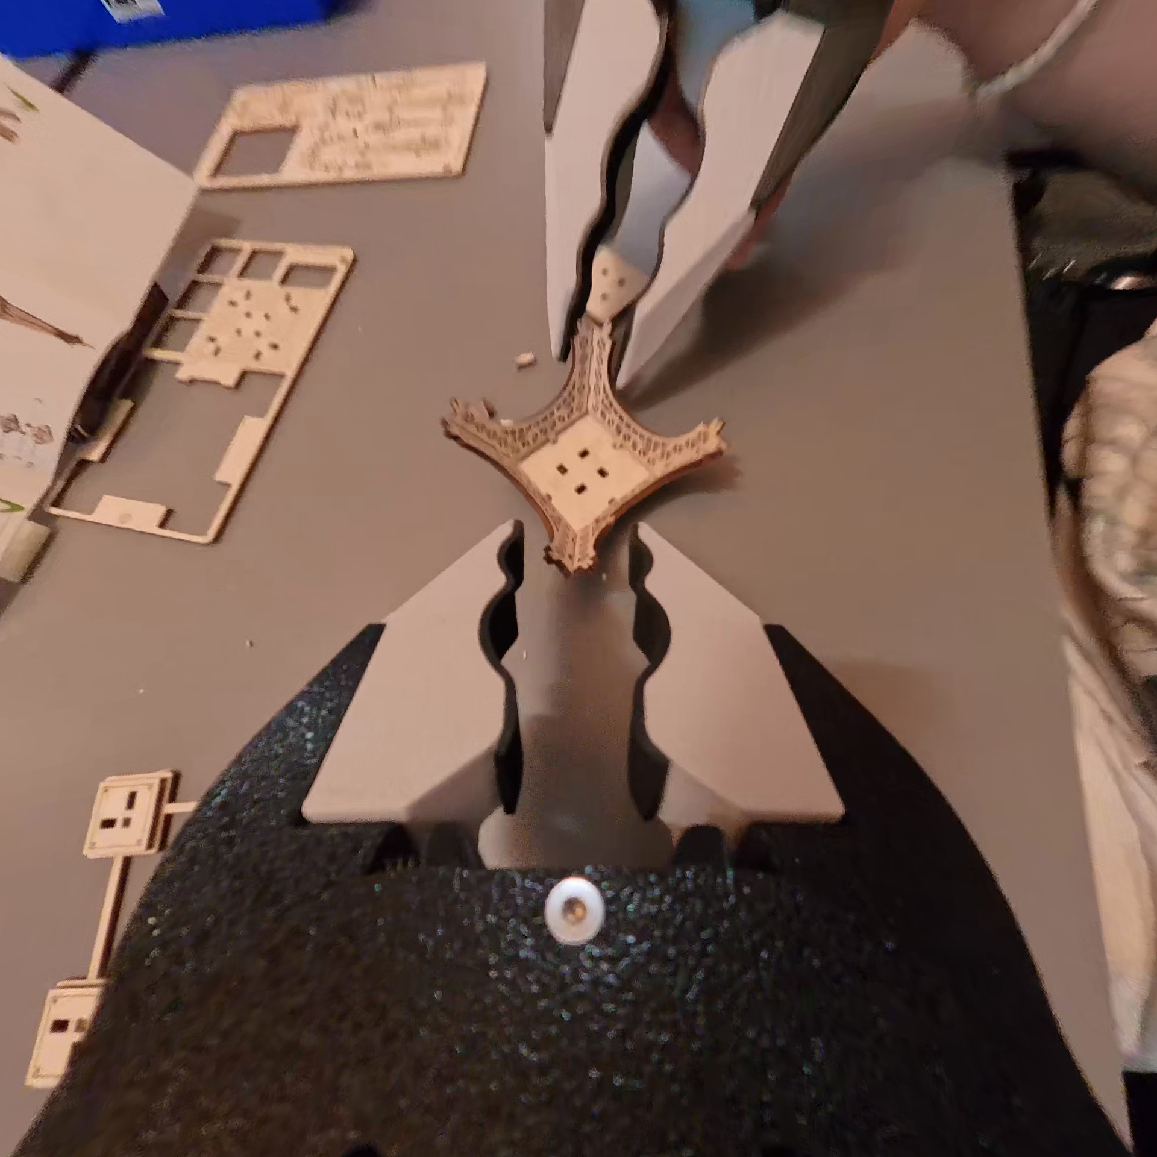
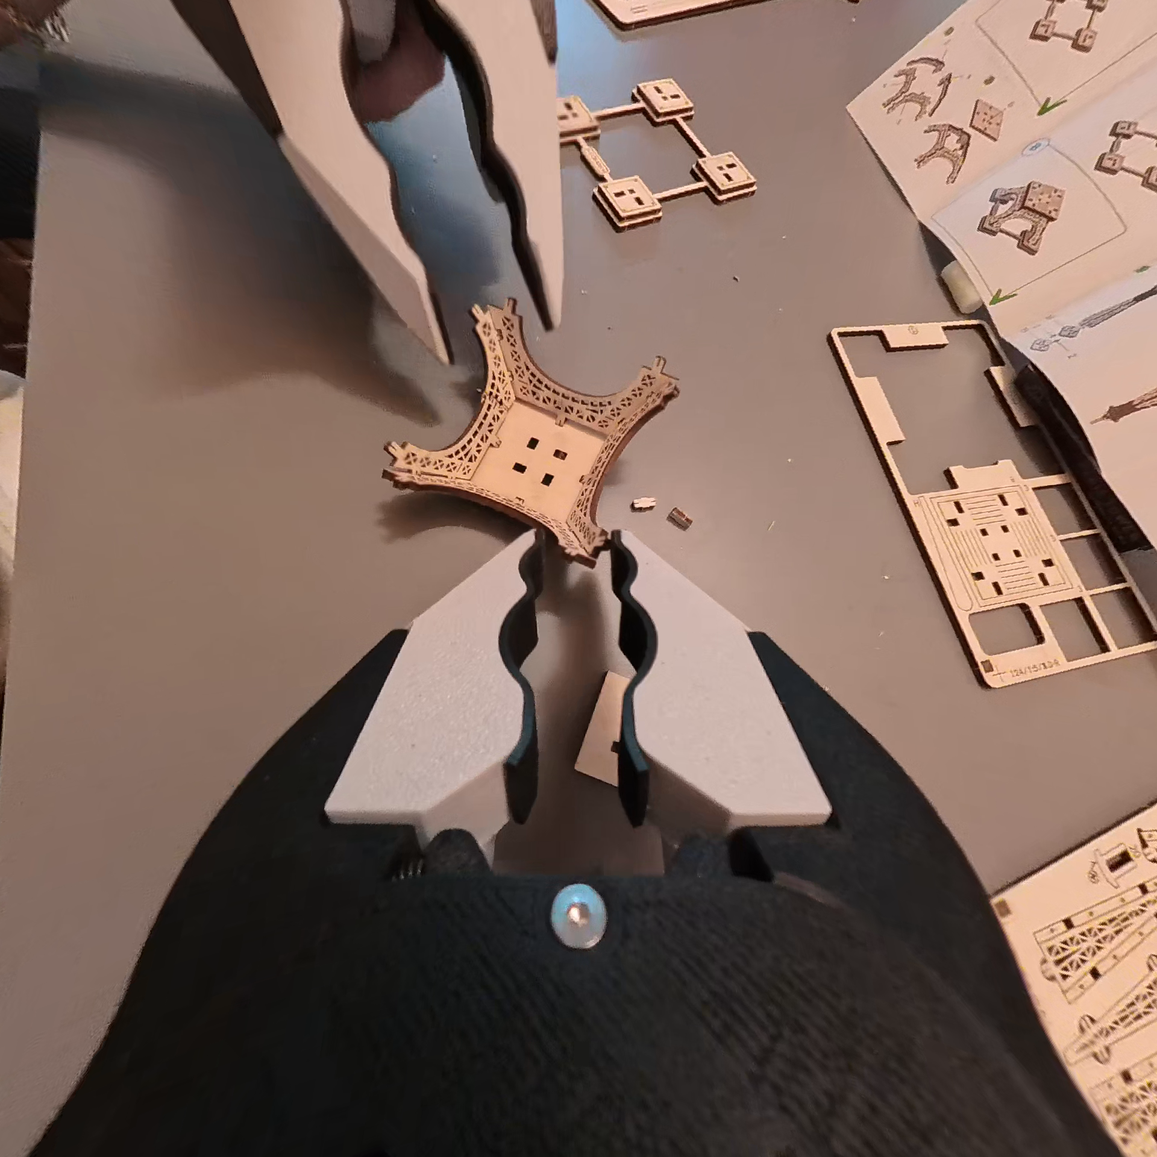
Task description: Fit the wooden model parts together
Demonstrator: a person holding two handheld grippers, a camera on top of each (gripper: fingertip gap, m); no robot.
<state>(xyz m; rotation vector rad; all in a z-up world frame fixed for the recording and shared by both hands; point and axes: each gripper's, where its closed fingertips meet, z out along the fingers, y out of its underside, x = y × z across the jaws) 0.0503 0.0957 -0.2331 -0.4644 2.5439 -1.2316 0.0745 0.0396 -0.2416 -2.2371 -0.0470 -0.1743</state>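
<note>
A wooden lattice tower base (image 1: 582,466) with four splayed legs and a square slotted plate in its middle hangs tilted just above the grey table (image 1: 845,501). My right gripper (image 2: 575,545) is shut on one leg tip; it reaches in from the top of the left wrist view (image 1: 595,363). My left gripper (image 1: 579,532) is open, its tips on either side of the opposite leg without touching it; it also shows in the right wrist view (image 2: 498,341). A small square wooden plate (image 2: 600,729) sits behind the right gripper's tips, partly hidden by one finger.
A frame of four square foot blocks (image 2: 657,150) lies beyond the base. Punched-out wooden sheets (image 2: 1002,501) (image 1: 350,125) and an open instruction booklet (image 2: 1033,156) lie beside it. Two tiny wood scraps (image 2: 643,503) lie near the base. A person's sleeve (image 1: 1114,501) borders the table. To reach the small square wooden plate (image 2: 600,729) in a straight line is about 6 cm for my right fingers, about 12 cm for my left. Look for it in the left wrist view (image 1: 627,294) too.
</note>
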